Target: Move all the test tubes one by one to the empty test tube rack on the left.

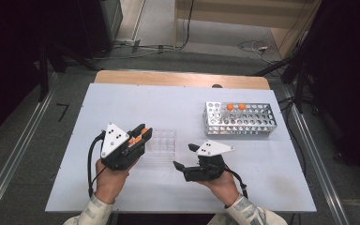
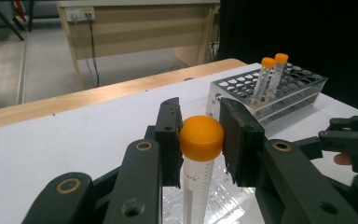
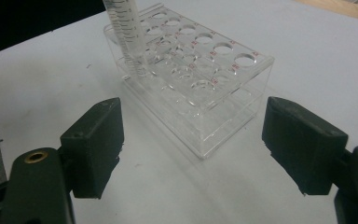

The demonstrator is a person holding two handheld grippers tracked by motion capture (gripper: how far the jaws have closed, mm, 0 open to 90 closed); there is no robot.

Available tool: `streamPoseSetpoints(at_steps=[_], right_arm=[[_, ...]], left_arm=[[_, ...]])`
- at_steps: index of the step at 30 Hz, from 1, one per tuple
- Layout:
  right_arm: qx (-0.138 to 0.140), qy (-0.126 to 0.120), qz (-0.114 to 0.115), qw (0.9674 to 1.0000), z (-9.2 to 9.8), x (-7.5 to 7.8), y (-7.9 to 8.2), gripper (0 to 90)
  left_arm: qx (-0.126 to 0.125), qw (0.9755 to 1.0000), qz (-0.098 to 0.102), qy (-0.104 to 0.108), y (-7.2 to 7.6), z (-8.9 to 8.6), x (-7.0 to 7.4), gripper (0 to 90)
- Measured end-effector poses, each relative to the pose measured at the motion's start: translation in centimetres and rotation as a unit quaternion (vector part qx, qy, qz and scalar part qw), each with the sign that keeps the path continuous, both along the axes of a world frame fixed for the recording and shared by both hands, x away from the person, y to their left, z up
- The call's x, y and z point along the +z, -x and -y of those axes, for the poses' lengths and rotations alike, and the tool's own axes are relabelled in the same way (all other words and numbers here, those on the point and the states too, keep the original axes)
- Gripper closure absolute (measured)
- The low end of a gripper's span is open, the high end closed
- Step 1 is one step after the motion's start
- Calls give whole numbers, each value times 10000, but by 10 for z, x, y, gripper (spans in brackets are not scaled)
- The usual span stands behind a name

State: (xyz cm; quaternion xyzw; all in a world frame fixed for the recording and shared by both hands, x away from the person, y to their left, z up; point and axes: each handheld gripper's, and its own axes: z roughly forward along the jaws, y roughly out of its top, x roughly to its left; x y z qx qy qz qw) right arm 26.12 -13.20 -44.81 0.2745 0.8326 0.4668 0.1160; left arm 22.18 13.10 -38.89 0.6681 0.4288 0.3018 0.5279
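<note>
Lowering the tube (image 2: 200, 158) into the clear rack (image 1: 159, 146) is the step we judge to be in hand, so we keep it upright and line its tip over one hole before we let it sink. Left gripper (image 1: 140, 133) is clenched on the tube just at the orange cap (image 2: 201, 138), jaws pressing both sides of it; from the right gripper's view the tube's lower end (image 3: 127, 39) sits at a far corner of that rack, whether already inside a hole we cannot tell. We'd hold the squeeze until the tube stands by itself. Right gripper (image 1: 183, 159) is released, jaws wide, nothing between them, aimed at the rack's near side (image 3: 205, 121); we could use it to steady the rack if it slides. Tube: clear plastic, printed graduation marks, orange screw cap, looks empty. Farther right, metal rack (image 1: 240, 118) holds two more orange-capped tubes (image 1: 234, 108), well apart from us.
</note>
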Motion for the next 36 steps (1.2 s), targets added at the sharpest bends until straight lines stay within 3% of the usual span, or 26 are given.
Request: streamPoseSetpoints(at_steps=[7,11,36], right_arm=[[-11,-16,-14,10000,-1,0,1,205],[-8,-41,-3,10000,0,0,1,212],[14,-7,18,10000,1,0,3,218]], left_arm=[[137,9998,-9,-170,-6,0,-4,699],[164,9997,-84,-158,-10,0,-8,699],[109,9982,-428,-397,-14,3,-38,691]])
